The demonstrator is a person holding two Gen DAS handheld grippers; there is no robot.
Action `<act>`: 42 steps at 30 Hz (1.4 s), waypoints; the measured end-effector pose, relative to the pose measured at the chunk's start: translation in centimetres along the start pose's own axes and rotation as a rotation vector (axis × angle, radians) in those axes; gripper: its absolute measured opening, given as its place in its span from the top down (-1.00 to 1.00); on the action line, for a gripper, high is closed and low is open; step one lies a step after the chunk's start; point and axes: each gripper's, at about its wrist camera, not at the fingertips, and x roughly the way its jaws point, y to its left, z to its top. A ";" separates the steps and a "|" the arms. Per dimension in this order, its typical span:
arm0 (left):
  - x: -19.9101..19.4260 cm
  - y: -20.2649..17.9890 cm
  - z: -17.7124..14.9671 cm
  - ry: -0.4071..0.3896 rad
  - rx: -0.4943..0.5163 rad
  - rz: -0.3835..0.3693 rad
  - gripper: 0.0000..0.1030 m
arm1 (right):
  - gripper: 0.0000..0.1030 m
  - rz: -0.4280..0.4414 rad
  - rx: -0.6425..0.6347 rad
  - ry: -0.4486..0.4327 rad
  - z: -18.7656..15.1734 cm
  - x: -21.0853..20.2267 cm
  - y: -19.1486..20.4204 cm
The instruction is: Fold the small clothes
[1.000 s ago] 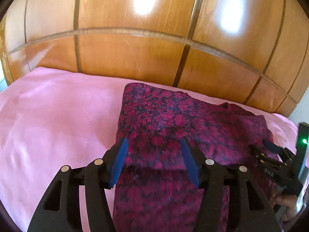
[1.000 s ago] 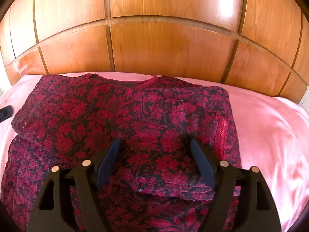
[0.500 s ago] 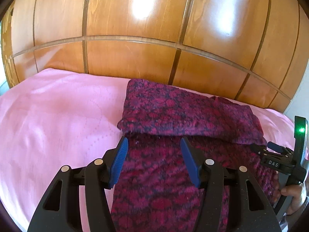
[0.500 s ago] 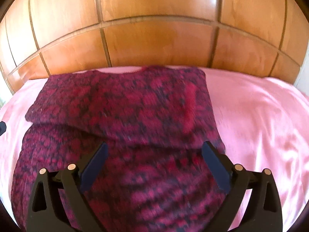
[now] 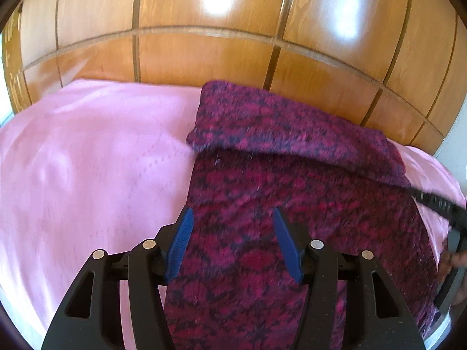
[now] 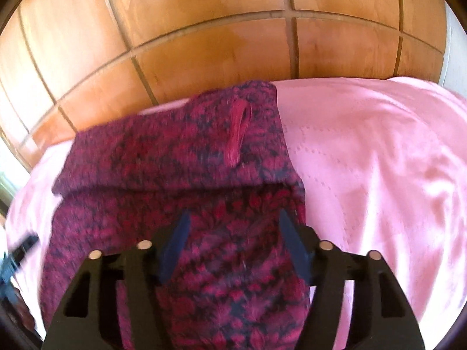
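Both claws, left claw (image 5: 230, 237) and right claw (image 6: 232, 240), hover parted above unlabelled garment (image 5: 292, 204).

A dark red and black floral-patterned fabric garment (image 5: 292, 180) lay flat on the pink bedsheet (image 5: 87, 160), its far end folded back over itself, a red loop (image 6: 238, 131) lying on top.
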 end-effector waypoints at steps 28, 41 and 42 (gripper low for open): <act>-1.9 3.3 -4.4 0.046 0.003 0.077 -0.08 | -0.38 -0.109 -0.056 -0.010 4.3 2.2 -0.9; -3.1 3.9 -6.3 0.062 0.012 0.076 -0.08 | -0.40 0.123 0.001 0.168 -4.1 -1.4 -4.2; -3.2 3.9 -6.4 0.063 0.019 0.076 -0.08 | -0.39 0.143 0.003 0.173 -4.6 -1.8 -4.1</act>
